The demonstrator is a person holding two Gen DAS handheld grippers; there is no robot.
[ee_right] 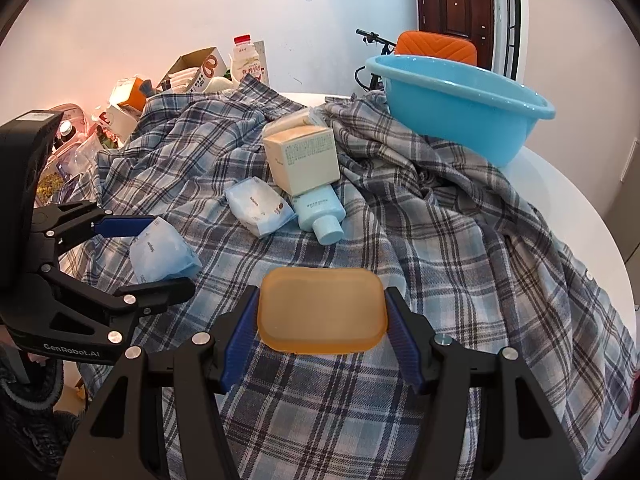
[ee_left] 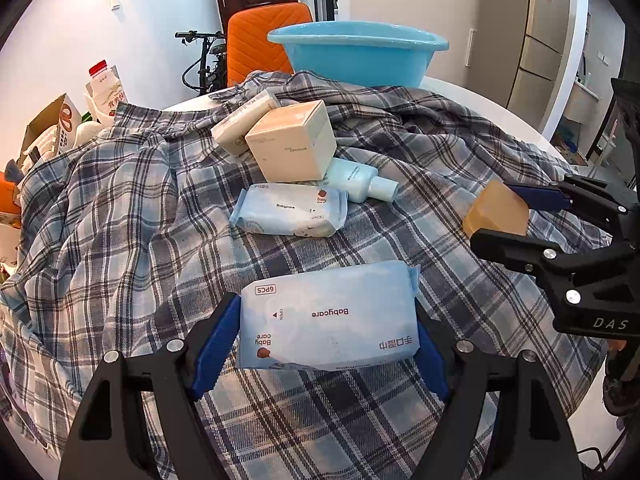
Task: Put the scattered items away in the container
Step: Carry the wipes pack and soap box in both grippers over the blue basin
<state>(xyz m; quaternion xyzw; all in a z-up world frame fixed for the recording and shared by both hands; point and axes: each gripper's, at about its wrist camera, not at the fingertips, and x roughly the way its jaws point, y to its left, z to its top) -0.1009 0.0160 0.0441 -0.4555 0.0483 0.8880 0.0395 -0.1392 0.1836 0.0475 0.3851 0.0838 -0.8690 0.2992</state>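
Note:
My left gripper [ee_left: 326,334] is shut on a light-blue Babycare wipes pack [ee_left: 328,316], held above the plaid cloth; it also shows in the right wrist view [ee_right: 160,254]. My right gripper [ee_right: 320,314] is shut on an amber soap bar [ee_right: 322,312], seen at the right in the left wrist view [ee_left: 496,210]. Ahead on the cloth lie a second wipes pack [ee_left: 290,210], a pale-blue bottle [ee_left: 360,180] on its side, a beige box [ee_left: 292,140] and a cream box [ee_left: 244,122]. The blue basin [ee_left: 358,54] stands at the far side.
A plaid shirt [ee_left: 120,220] is spread crumpled over the round white table [ee_right: 600,220]. An orange chair [ee_left: 260,40] stands behind the basin. Cartons and a milk bottle [ee_right: 248,56] crowd the table's left side by the wall.

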